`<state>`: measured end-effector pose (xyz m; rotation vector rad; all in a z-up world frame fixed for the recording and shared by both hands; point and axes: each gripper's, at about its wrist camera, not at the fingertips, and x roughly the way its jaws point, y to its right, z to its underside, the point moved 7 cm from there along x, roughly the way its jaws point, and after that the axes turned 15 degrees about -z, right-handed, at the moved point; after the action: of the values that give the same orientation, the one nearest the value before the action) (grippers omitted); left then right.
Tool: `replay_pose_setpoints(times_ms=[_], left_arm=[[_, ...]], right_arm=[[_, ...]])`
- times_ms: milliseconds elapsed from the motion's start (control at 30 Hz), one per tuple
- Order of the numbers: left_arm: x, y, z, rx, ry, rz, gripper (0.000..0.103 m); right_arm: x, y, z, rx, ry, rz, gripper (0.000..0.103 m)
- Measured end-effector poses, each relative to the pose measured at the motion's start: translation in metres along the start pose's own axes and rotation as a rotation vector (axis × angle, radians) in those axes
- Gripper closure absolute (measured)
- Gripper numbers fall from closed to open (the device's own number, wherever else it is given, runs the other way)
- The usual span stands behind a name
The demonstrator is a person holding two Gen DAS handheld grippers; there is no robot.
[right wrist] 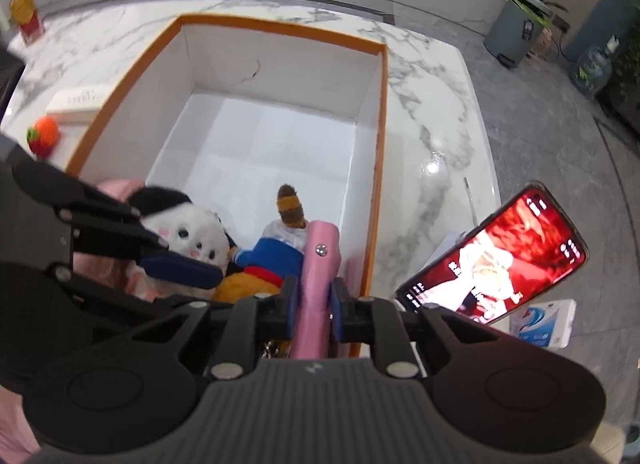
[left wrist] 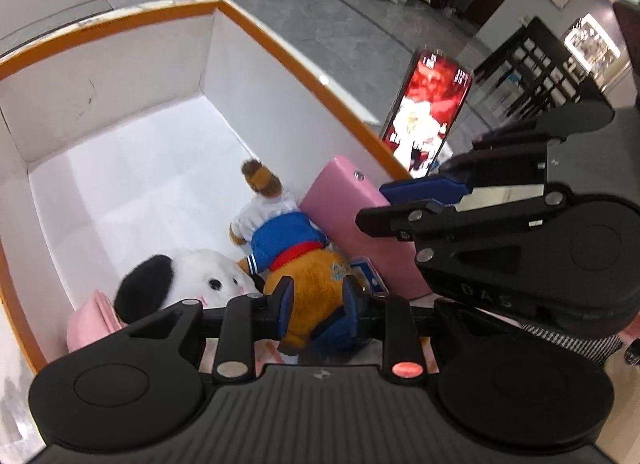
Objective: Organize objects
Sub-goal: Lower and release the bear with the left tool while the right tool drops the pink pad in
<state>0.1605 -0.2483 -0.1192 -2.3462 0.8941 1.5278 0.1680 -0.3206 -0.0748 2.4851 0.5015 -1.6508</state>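
**Both grippers closed on items at the box's near end**

The white box [right wrist: 382,112] with its orange rim sat on the marble bench, its far half bare. At its near right corner the pink case [right wrist: 320,264] stood on edge along the right wall; it looked stiff, smooth, perhaps slippery, best pinched across its thin faces. The right gripper [right wrist: 312,306] clamped it exactly so. Beside it, the soft, light orange plush toy [left wrist: 316,284] lay squeezed between the left gripper [left wrist: 318,310] fingers, giving under them.
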Motion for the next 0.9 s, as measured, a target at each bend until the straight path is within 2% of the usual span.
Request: replay_pose_setpoints(times_ms=[167, 367, 567, 633, 733, 900], left_arm=[[0.006, 0.005, 0.008, 0.016, -0.021, 0.008, 0.073], [0.007, 0.003, 0.010, 0.004, -0.027, 0.030, 0.073], [0.006, 0.002, 0.009, -0.002, -0.031, 0.013, 0.073], [0.001, 0.000, 0.010, -0.008, -0.022, 0.000, 0.071], [-0.014, -0.006, 0.012, -0.020, 0.013, -0.015, 0.066], [-0.053, -0.021, 0.021, -0.042, 0.092, -0.066, 0.063]], right_arm=[[0.021, 0.003, 0.005, 0.001, -0.045, 0.005, 0.086], [0.034, 0.000, 0.001, -0.010, -0.057, 0.004, 0.087], [0.034, 0.001, 0.000, 0.004, -0.065, 0.012, 0.085], [0.032, 0.001, 0.000, 0.014, -0.070, 0.013, 0.081], [0.018, -0.005, 0.000, -0.002, -0.020, 0.016, 0.071], [-0.015, -0.027, -0.005, -0.040, 0.084, -0.016, 0.071]])
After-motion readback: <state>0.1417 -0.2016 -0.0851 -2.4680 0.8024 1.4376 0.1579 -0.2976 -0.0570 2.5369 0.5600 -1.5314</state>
